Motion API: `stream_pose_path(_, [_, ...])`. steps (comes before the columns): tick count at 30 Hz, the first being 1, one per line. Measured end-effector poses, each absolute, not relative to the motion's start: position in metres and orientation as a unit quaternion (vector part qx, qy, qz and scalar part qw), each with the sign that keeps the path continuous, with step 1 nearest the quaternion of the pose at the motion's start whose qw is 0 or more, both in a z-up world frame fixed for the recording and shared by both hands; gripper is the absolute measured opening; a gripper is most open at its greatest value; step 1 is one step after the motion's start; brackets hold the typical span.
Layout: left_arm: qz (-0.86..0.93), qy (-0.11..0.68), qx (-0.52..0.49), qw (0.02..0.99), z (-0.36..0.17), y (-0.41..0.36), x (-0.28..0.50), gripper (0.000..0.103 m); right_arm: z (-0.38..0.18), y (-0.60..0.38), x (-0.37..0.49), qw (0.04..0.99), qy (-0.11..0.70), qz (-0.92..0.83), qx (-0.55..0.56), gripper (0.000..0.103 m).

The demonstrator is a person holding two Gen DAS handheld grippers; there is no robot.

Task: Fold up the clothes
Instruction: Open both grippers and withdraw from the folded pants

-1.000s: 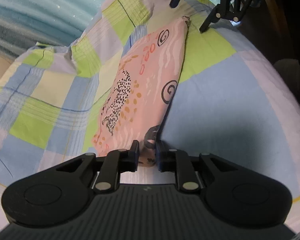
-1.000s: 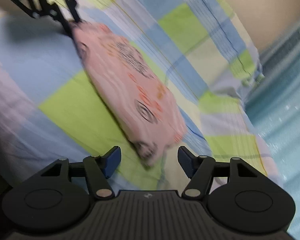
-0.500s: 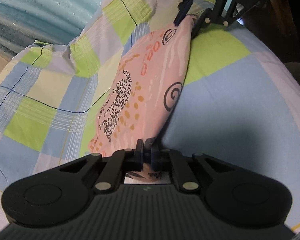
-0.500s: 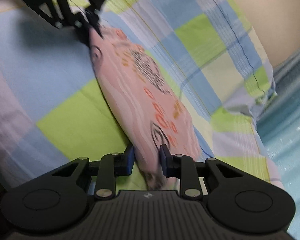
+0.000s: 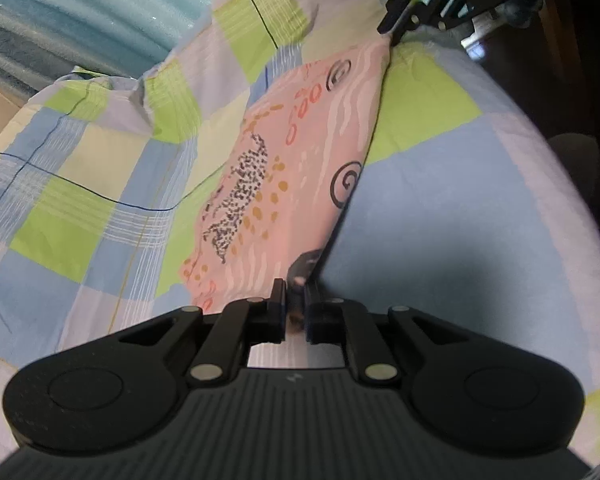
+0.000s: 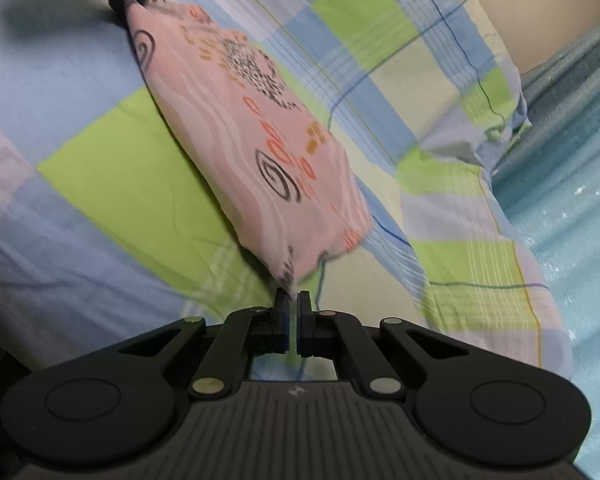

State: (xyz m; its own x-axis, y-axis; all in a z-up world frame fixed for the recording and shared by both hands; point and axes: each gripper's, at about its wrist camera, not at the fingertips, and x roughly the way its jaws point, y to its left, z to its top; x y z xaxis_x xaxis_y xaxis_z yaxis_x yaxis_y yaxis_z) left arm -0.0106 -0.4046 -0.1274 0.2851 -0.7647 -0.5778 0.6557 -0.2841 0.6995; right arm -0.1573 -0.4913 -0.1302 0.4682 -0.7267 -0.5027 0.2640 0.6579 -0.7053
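Note:
A pink patterned garment (image 5: 296, 168) with spirals, orange dots and a spotted figure is stretched between my two grippers above a checked bedsheet (image 5: 100, 184). My left gripper (image 5: 295, 304) is shut on its near corner. My right gripper (image 5: 392, 34) pinches the far corner at the top of the left wrist view. In the right wrist view my right gripper (image 6: 293, 308) is shut on the near corner of the garment (image 6: 252, 136), and my left gripper (image 6: 130, 2) holds the far corner at top left.
The bedsheet (image 6: 132, 168) in blue, green and pale checks covers the bed. A turquoise ribbed surface (image 5: 80, 12) lies beyond the sheet's edge, and also shows in the right wrist view (image 6: 580, 184). Dark space (image 5: 580, 60) borders the bed on the right.
Both grippers closed on opposite corners of the pink garment. The garment has been pulled taut and lifted off the sheet between them.

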Motion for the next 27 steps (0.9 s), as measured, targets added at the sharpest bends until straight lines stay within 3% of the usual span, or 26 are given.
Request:
stream_pose_path(2, [-0.601, -0.044, 0.518, 0.607, -0.116, -0.396, -0.010, 0.007, -0.126, -0.492, -0.165, 0.811, 0.408, -0.322, -0.268, 0.028])
stream_pose_path(3, [-0.604, -0.039, 0.506, 0.615, -0.109, -0.393, -0.008, 0.007, -0.122, -0.493, -0.170, 0.812, 0.402, -0.332, -0.261, 0.031])
stream_pose_path(9, [-0.613, 0.007, 0.418, 0.670, -0.084, -0.408, 0.010, 0.008, -0.094, -0.509, -0.186, 0.842, 0.344, -0.375, -0.179, 0.031])
stream_pose_path(15, [-0.623, 0.057, 0.378, 0.683, -0.109, -0.459, 0.020, 0.016, -0.074, -0.509, -0.172, 0.900, 0.279, -0.314, -0.113, 0.030])
stream_pose_path(21, [-0.618, 0.082, 0.363, 0.693, -0.129, -0.464, 0.047, 0.018, -0.085, -0.500, -0.111, 0.926, 0.281, -0.203, -0.148, 0.029])
stream_pose_path(27, [-0.591, 0.090, 0.369, 0.712, -0.125, -0.455, 0.056, 0.018, -0.089, -0.524, -0.124, 0.919, 0.296, -0.236, -0.110, 0.029])
